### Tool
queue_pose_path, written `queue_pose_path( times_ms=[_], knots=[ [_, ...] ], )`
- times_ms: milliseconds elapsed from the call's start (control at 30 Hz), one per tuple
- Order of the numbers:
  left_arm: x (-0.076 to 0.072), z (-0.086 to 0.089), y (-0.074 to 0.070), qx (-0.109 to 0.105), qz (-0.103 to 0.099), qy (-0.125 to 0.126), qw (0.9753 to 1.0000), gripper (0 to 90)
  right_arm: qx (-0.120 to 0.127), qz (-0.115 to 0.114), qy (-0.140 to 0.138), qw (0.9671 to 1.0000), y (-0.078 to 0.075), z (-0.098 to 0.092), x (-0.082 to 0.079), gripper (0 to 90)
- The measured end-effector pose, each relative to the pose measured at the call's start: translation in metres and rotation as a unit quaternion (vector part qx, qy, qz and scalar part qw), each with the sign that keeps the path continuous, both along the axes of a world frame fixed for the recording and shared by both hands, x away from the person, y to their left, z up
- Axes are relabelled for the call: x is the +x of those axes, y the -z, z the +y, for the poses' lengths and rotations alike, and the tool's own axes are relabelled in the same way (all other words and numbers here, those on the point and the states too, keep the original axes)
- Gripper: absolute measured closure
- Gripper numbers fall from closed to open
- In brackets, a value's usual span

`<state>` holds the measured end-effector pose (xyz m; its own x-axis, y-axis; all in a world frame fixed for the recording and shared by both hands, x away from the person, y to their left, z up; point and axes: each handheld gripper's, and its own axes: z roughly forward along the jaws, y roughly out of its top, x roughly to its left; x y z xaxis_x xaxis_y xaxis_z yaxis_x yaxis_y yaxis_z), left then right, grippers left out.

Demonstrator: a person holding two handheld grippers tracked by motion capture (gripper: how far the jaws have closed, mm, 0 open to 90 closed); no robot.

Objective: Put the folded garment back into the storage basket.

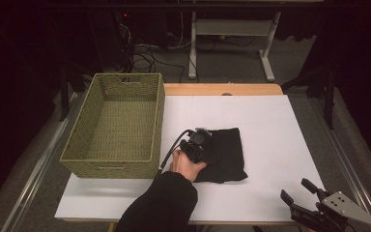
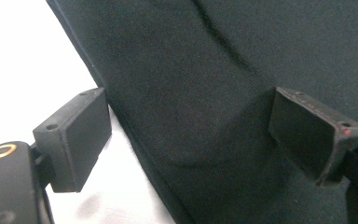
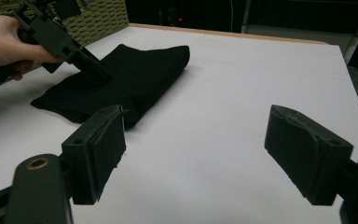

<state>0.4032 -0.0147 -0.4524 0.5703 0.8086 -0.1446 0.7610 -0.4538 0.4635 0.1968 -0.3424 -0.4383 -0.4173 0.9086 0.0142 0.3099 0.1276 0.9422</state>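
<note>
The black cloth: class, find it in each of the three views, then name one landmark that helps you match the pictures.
High view: the black cloth lies folded at the table's middle, right of the basket.
Left gripper view: the cloth fills the centre and right, between the open jaws.
Right gripper view: the cloth lies upper left, beyond the left jaw.
Shared landmark: the left gripper at the cloth's edge; the white table borders the cloth in each view.
</note>
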Motion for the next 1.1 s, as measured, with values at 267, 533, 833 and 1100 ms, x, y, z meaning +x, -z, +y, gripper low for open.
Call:
queue_pose_path(
  times_ms=[267,533,833,1100],
  knots=[
    [-0.007,-0.001,0.000,-0.015,-0.013,0.008,0.9998,21.7,-0.003,0.004,-0.004,1.0000,0.000,0.002,0.002,21.0],
    [-0.012,-0.005,-0.003,-0.023,-0.014,0.027,0.9993,46.4,-0.005,0.005,-0.015,0.9999,0.001,0.004,0.006,21.1],
    [-0.010,-0.006,-0.008,-0.029,-0.006,0.043,0.9987,66.1,-0.005,0.007,-0.017,0.9998,0.001,0.005,0.008,21.1],
    [-0.014,-0.006,-0.034,-0.054,-0.028,0.057,0.9965,70.3,0.000,0.006,-0.014,0.9999,0.001,0.003,0.008,21.1]
  ],
)
